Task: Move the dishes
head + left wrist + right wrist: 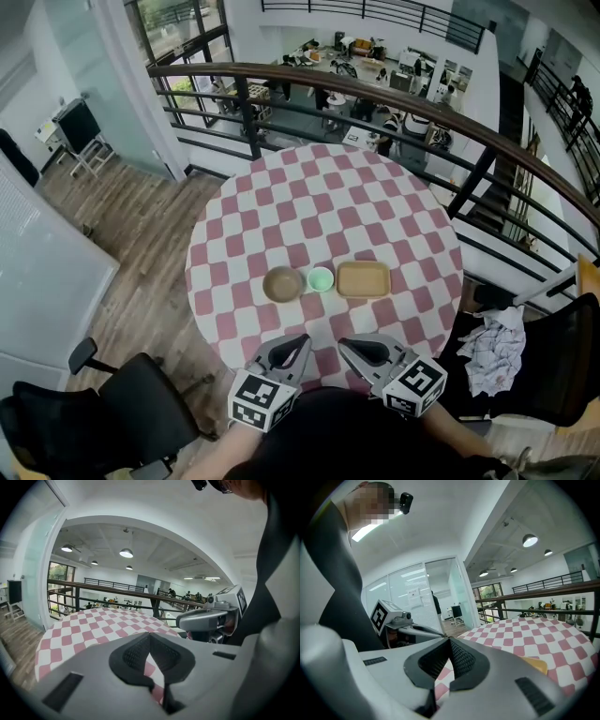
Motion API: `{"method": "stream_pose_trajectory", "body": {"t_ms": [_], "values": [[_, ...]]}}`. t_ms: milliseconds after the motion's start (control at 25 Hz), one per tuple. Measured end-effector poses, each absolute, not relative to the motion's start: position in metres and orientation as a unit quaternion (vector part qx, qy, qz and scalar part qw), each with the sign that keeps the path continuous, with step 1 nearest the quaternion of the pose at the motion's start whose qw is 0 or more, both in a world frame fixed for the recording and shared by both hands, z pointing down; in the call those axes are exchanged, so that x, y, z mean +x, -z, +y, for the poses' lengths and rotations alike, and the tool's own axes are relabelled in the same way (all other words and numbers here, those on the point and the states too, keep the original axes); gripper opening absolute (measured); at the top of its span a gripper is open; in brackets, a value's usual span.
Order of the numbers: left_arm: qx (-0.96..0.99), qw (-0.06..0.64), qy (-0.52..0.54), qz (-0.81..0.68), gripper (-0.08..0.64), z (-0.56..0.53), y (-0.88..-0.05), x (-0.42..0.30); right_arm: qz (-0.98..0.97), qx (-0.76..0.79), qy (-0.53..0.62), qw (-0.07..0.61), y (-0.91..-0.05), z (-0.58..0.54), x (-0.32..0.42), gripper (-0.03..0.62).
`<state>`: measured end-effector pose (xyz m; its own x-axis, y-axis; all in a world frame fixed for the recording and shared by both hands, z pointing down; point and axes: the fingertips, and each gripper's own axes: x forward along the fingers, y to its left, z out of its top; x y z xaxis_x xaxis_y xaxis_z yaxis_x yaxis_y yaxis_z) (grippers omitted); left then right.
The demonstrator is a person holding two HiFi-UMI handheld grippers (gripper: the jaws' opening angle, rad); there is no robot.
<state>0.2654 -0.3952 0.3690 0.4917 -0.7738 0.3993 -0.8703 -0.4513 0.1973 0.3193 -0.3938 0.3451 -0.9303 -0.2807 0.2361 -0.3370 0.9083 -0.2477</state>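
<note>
Three dishes stand in a row near the front of a round table with a red-and-white checked cloth (309,202): a brown bowl (282,284), a small green cup (321,278) and a tan rectangular plate (363,279). My left gripper (298,340) hovers at the table's near edge, below the bowl, shut and empty. My right gripper (350,344) hangs beside it, below the plate, also shut with nothing held. In the left gripper view the jaw tips (150,634) meet over the cloth. In the right gripper view the tips (450,640) meet, and the plate's corner (536,663) shows to their right.
A curved dark railing (375,89) runs behind the table, with a lower floor beyond it. A black chair (141,408) stands at the front left. Another chair (553,366) at the right carries a crumpled white cloth (495,345). Wooden floor lies to the left.
</note>
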Motion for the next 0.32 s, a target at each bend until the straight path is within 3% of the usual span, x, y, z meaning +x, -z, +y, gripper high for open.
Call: {"method": "stream_pose_trajectory", "body": {"t_ms": [320], "values": [[0.844, 0.190, -0.137, -0.483, 0.005, -0.394, -0.373, 0.277, -0.974, 0.148, -0.147, 0.087, -0.345, -0.392, 0.325, 0.018]]}}
